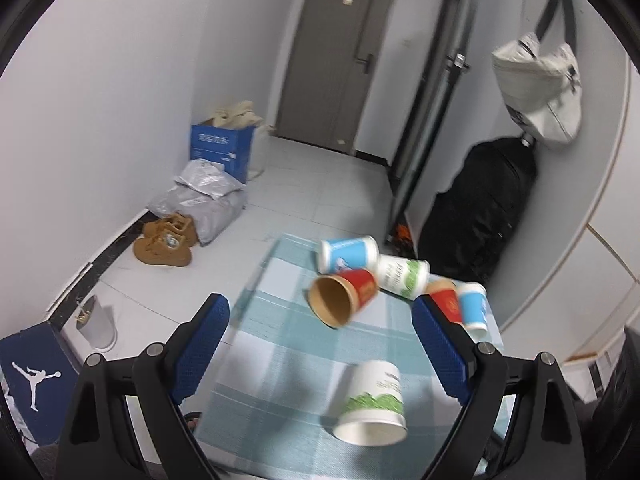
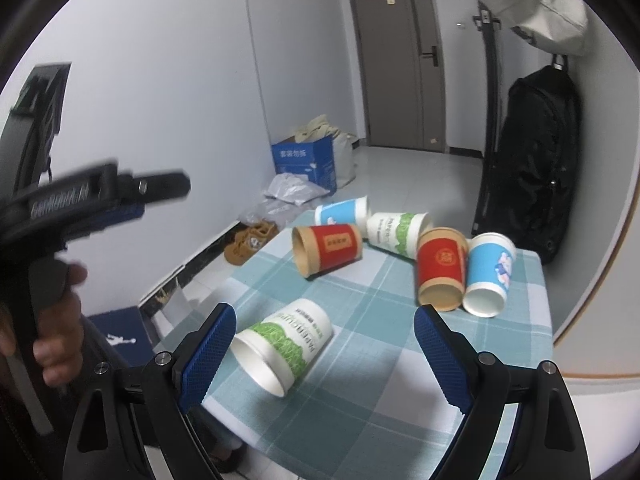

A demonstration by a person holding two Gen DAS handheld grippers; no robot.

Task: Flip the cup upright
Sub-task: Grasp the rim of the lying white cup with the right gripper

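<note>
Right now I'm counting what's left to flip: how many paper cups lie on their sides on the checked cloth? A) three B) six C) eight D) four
B: six lie tipped, from the near green-and-white cup to the far blue cup; none upright.

Black tool (image 1: pixel 320 344), blue textured pads (image 1: pixel 202 354)

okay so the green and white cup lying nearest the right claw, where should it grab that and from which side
Probably the mid-wall of the green and white cup, coming from above with the open right claw straddling its width. It lies on its side, mouth toward the camera, so both flanks look free.
</note>
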